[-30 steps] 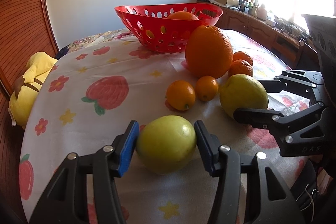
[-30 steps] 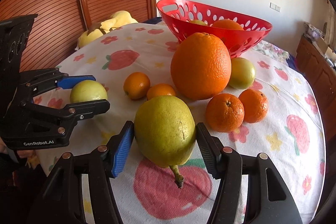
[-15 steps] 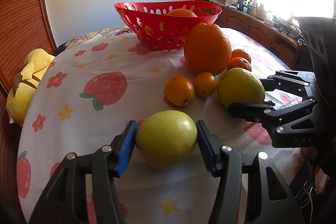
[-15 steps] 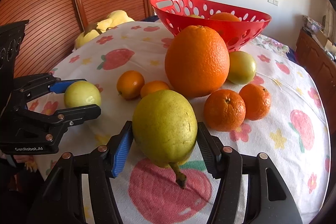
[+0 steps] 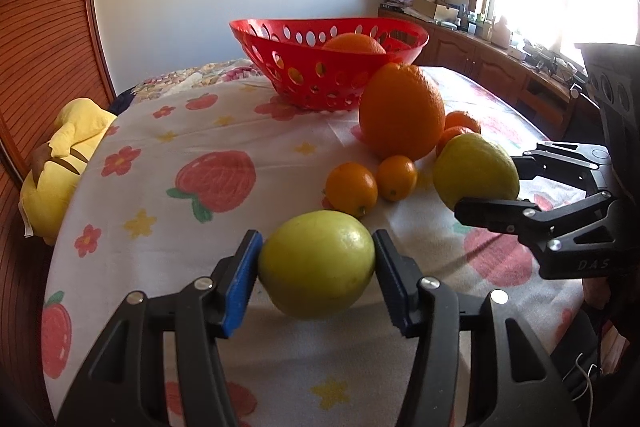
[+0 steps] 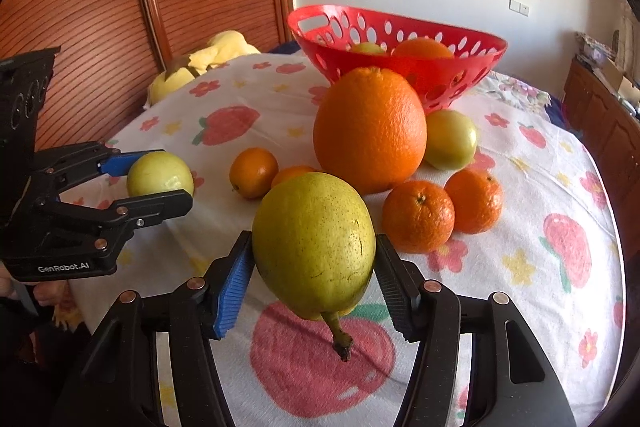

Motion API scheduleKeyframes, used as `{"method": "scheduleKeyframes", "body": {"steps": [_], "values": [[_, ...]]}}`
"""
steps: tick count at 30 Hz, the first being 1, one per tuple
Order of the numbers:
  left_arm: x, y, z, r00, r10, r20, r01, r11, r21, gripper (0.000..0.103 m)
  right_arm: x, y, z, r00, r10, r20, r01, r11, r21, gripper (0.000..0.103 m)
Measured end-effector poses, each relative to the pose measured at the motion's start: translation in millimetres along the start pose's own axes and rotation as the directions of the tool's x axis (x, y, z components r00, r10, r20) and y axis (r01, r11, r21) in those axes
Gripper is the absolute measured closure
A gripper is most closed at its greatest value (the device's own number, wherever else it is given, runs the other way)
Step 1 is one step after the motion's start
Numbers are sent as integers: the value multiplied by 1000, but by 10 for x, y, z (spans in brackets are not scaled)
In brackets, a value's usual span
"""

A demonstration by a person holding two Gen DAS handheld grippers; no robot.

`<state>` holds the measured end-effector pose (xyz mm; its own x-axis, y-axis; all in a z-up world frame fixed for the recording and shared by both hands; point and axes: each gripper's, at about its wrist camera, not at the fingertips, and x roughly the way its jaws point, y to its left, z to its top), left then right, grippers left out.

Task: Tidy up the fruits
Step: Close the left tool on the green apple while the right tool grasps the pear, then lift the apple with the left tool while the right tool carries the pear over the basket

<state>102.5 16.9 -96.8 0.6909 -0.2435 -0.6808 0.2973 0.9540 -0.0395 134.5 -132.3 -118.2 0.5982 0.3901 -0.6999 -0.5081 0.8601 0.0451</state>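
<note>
Through the left wrist camera, my left tongs (image 5: pixel 318 269) are clamped on a pale green apple (image 5: pixel 316 263), both pads pressed to its sides, and it sits a little above the strawberry-print cloth of the tabletop (image 5: pixel 168 163). Just beyond it lie two small oranges (image 5: pixel 351 189) side by side, then a big orange (image 5: pixel 402 117) standing in front of the red basket (image 5: pixel 320 67), which holds another orange. To the right, my right tongs (image 5: pixel 490 187) grip a yellow-green pear (image 5: pixel 476 173). A yellow plush toy (image 5: pixel 60 163) lies at the tabletop's left edge. Through the right wrist camera, my right tongs (image 6: pixel 314 277) are clamped on the pear (image 6: pixel 314 247), whose stem points down toward me over a printed strawberry. Beyond it sit two mandarins (image 6: pixel 418 217) touching each other, the big orange (image 6: pixel 370 131), and a green fruit (image 6: pixel 450 139) tucked between that orange and the basket (image 6: pixel 396 39). At the left, my left tongs (image 6: pixel 154 179) hold the apple (image 6: pixel 160 175) clear of the cloth, well apart from the basket.
</note>
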Motion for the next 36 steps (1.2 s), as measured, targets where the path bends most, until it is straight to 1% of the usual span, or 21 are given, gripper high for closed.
{"method": "scheduleKeyframes", "body": {"steps": [5,11,21,29,36], "values": [[-92,6,98,1000,-1,28,1,1000,1,48,-189,17,119,999,10,42,-10,1000,-9,42],[-187,20,271,998,4,66,-5,1000,9,48,-366,30,286,996,3,86,-1,1000,-24,42],[-289,55,551,993,9,115,-11,1000,14,48,-514,-36,556,991,-23,131,28,999,-39,42],[-232,66,909,988,14,151,-19,999,36,48,-507,-177,907,986,-34,161,45,997,-69,42],[-66,123,1222,987,14,161,-22,999,48,48,-311,-334,1219,986,-36,165,51,995,-88,42]]}}
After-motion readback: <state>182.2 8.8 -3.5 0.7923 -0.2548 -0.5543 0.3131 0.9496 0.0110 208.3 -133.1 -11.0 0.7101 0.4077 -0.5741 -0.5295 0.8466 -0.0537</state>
